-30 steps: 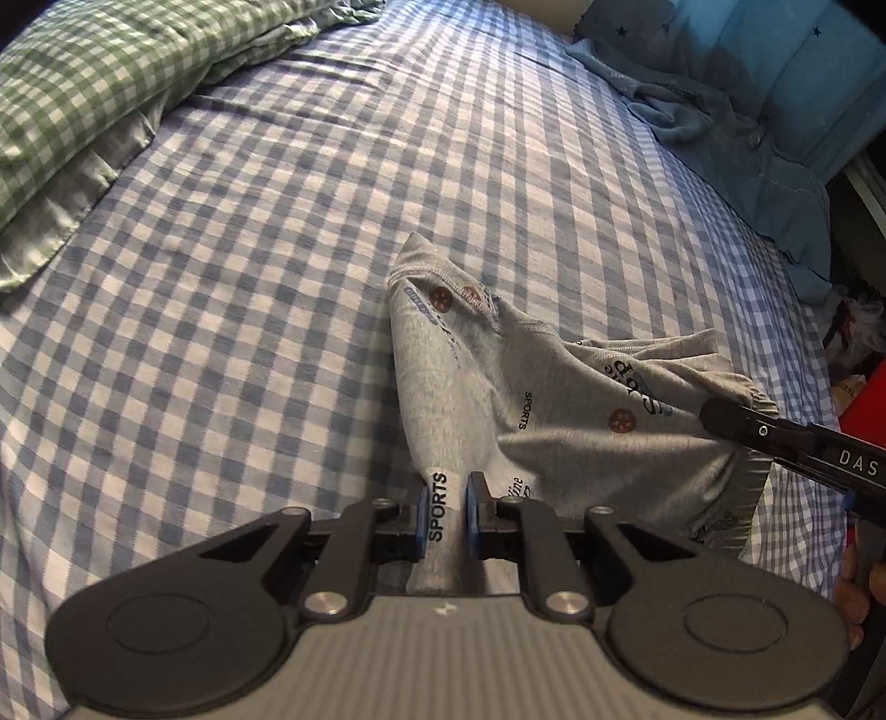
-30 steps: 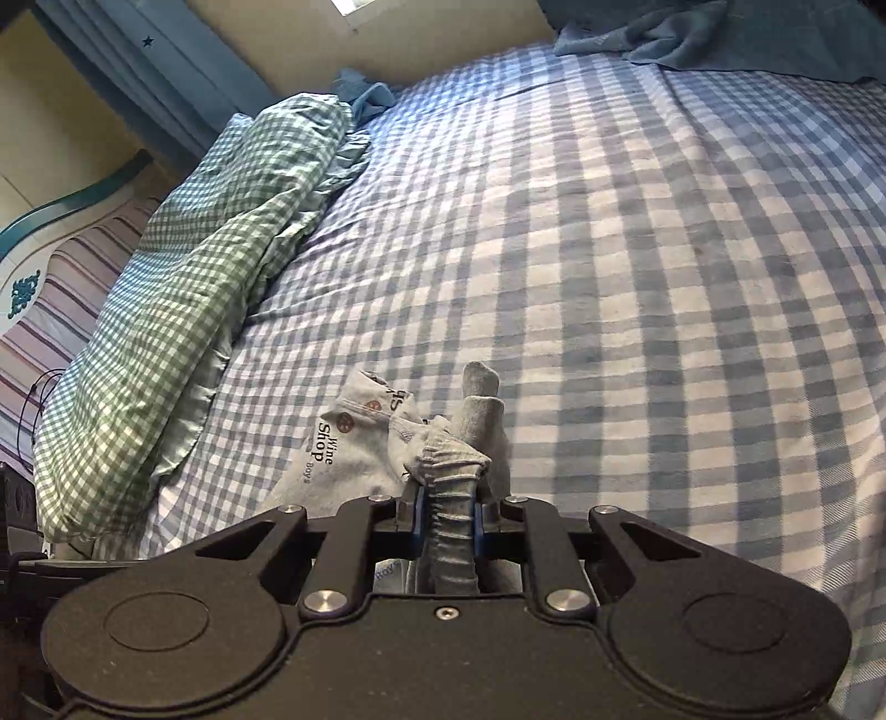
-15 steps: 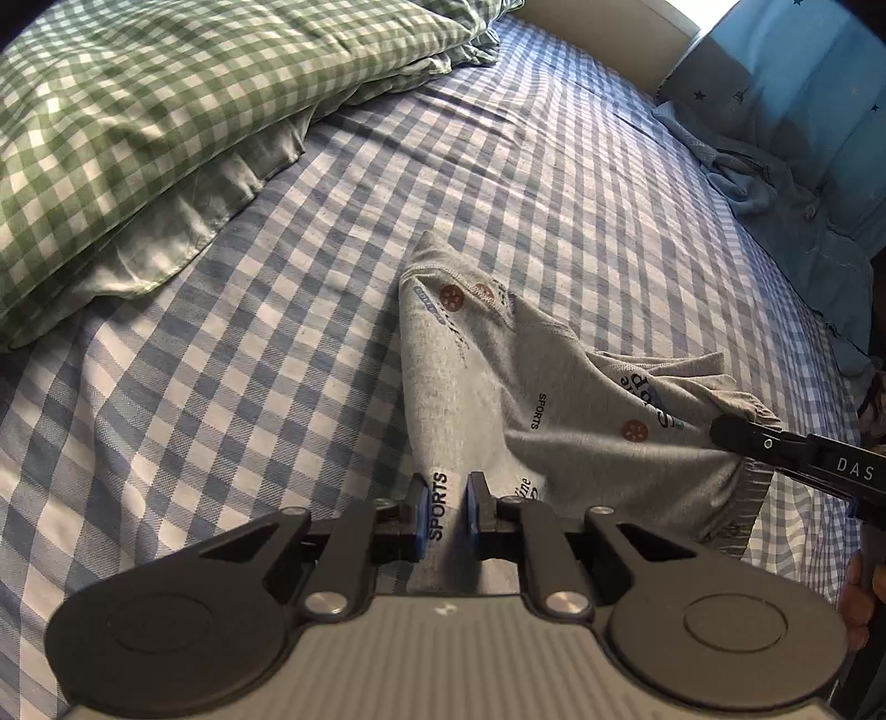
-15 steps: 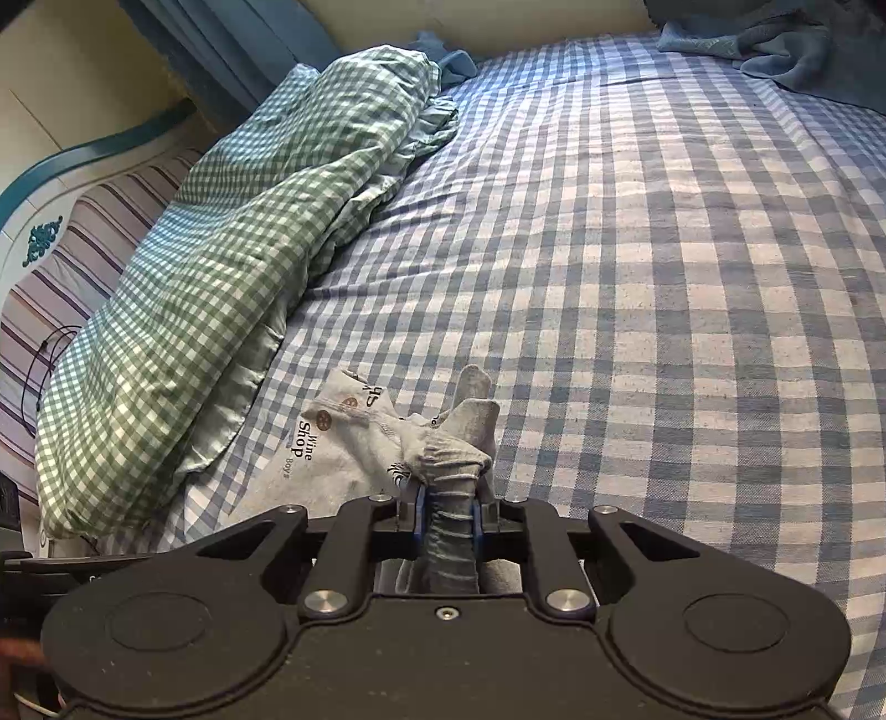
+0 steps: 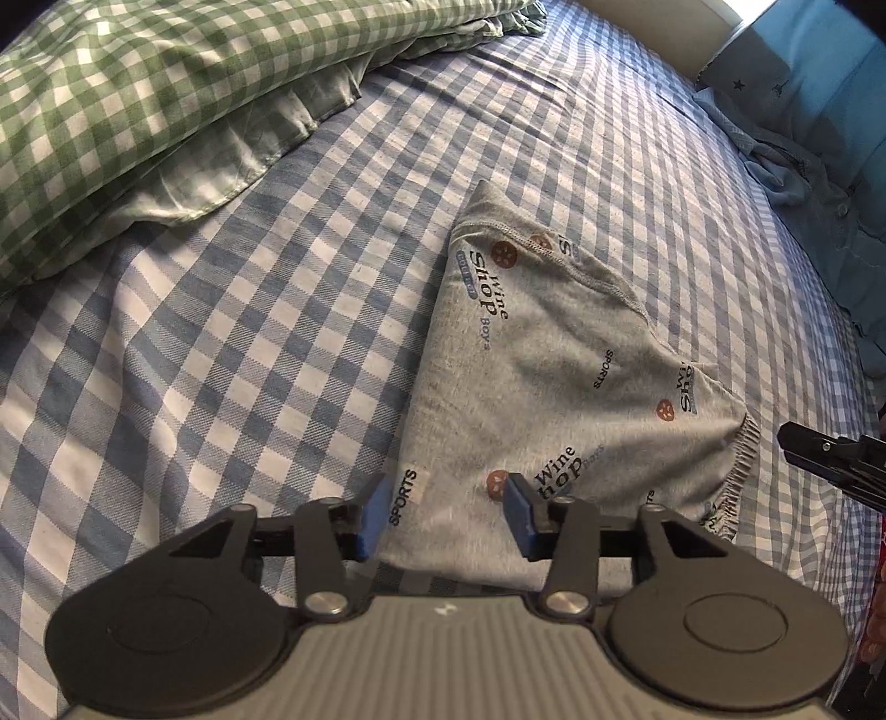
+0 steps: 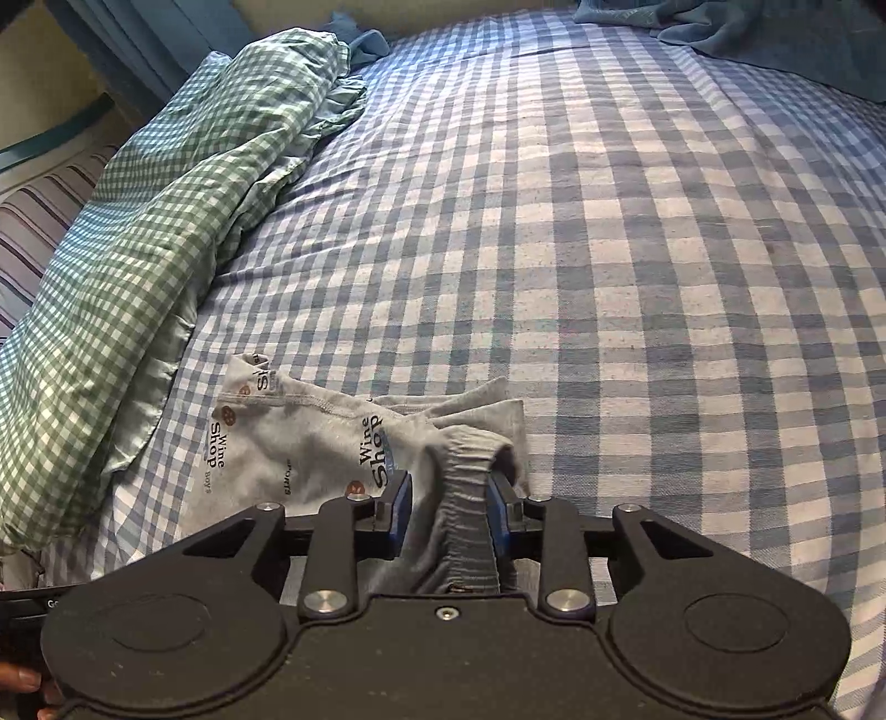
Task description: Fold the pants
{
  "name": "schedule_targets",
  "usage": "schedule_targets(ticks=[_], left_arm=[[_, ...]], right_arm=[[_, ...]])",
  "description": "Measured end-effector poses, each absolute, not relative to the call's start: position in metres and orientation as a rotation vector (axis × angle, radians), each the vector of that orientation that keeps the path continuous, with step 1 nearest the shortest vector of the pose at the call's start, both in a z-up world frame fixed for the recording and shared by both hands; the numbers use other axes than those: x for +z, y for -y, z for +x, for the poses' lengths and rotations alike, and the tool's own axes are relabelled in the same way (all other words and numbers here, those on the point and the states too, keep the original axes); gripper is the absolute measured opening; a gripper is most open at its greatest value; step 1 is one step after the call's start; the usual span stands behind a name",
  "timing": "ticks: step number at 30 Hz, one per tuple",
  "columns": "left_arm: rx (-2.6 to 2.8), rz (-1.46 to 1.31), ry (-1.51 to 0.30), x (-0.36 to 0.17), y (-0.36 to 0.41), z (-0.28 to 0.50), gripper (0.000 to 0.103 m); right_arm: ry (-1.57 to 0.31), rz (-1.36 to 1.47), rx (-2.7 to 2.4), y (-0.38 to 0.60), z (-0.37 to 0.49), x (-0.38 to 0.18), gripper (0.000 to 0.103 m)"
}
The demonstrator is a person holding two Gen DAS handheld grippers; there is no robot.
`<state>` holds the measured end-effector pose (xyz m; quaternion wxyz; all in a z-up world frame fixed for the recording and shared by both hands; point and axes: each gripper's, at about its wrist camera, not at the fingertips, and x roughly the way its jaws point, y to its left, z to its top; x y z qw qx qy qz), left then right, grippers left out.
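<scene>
Grey pants printed with "Wine Shop" and "SPORTS" lie folded and flat on the blue checked bed sheet. My left gripper hovers over their near edge. Its jaws are opening and the blue pads stand clear of the cloth beneath. In the right wrist view the pants lie at the lower left. Their gathered elastic waistband runs up between the jaws of my right gripper, which are also opening, with a gap at the left pad. The right gripper's tip shows beside the waistband corner.
Green checked bedding is heaped along the left of the bed. A crumpled blue cloth lies at the far right. The checked sheet stretches beyond the pants. A person's fingertips show at the bottom left.
Both grippers let go: the left released the "SPORTS" fold, the right loosened on the waistband. The pants now lie spread flat, and both hands have sunk closer to the bed.
</scene>
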<state>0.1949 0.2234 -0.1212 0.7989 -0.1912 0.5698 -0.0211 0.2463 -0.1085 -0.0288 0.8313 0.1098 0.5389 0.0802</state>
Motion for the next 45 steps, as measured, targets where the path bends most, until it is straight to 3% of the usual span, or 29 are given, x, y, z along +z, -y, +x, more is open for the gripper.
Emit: schedule_targets(ticks=[2,9,13,30,45], left_arm=[[-0.021,-0.403,-1.201,-0.116,-0.223,0.185,0.069],[0.067,-0.355,-1.094,-0.082,-0.209,0.134,0.101],[0.117,-0.310,-1.035,-0.062,-0.194,0.096,0.103],[0.185,-0.231,-0.972,-0.061,-0.140,-0.041,0.103],[0.177,-0.194,-0.980,-0.064,-0.120,-0.078,0.103]], right_arm=[[-1.125,0.221,0.186,0.110,0.238,-0.023,0.054],[-1.036,0.192,0.250,0.111,0.190,0.001,0.087],[-0.976,0.170,0.294,0.112,0.150,0.018,0.102],[-0.960,0.106,0.382,0.147,0.015,0.026,0.102],[-0.956,0.111,0.356,0.171,-0.024,0.022,0.102]])
